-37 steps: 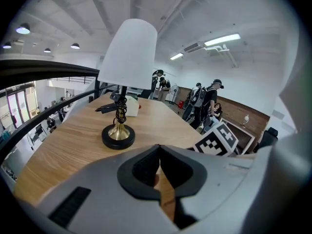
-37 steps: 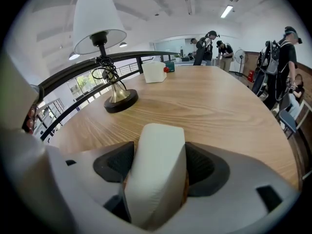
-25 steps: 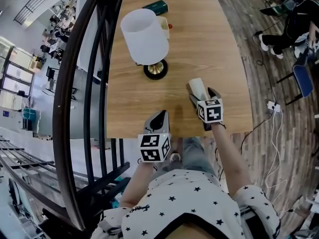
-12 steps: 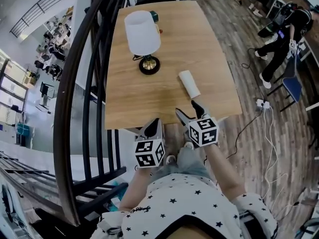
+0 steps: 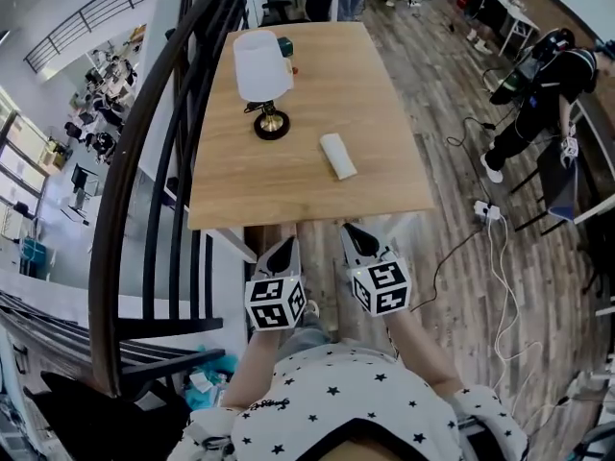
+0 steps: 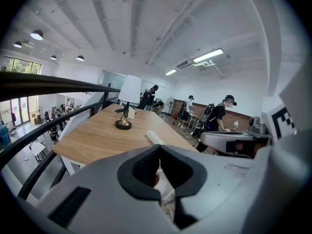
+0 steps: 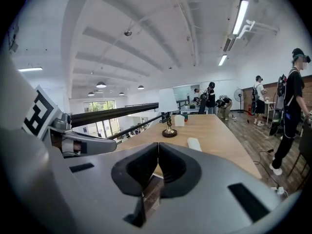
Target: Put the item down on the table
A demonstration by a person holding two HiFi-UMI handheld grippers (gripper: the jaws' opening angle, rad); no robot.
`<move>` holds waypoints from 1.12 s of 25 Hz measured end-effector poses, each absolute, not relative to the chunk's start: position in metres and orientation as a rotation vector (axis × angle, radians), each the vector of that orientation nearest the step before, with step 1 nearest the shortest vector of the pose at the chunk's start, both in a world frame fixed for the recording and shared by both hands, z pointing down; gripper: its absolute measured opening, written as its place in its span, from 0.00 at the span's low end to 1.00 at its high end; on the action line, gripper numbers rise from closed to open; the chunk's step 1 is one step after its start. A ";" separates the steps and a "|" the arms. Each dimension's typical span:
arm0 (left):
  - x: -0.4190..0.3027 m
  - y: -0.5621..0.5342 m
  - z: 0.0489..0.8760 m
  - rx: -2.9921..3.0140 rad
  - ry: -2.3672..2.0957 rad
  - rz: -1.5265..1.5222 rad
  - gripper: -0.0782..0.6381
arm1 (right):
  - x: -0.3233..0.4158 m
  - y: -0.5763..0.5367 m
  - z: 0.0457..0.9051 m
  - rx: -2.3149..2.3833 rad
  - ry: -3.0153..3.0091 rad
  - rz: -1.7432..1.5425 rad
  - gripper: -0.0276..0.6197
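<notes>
The white roll [image 5: 337,156] lies on the table [image 5: 384,94], right of the lamp [image 5: 262,70]. We judge it light and soft, best gripped mid-length. Our left gripper [image 5: 284,246] sits closed and empty; our right gripper [image 5: 353,231] has just closed on nothing.

Item [image 5: 337,156] on the table [image 5: 384,104], right of the lamp [image 5: 262,70]

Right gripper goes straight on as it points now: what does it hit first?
Most likely the table, near its front edge, though height is hard to judge. The right gripper, tongs just closed on nothing, aims slightly down at bare wood; the white roll lies farther on, slightly right.
</notes>
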State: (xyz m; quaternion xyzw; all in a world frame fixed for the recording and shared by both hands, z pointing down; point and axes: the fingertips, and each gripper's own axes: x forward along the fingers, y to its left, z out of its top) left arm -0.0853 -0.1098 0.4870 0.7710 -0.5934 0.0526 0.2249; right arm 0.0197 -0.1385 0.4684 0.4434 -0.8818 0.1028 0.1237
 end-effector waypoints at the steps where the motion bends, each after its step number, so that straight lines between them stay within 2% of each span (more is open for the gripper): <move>1: -0.082 -0.097 0.485 2.120 -1.645 0.143 0.13 | 0.025 -0.125 0.464 1.290 -2.579 0.299 0.04; 16: -0.011 0.060 0.488 2.138 -1.642 0.131 0.13 | 0.096 0.036 0.464 1.320 -2.614 0.288 0.04; 28: 0.000 0.081 0.486 2.165 -1.642 0.127 0.13 | 0.101 0.061 0.453 1.309 -2.679 0.283 0.03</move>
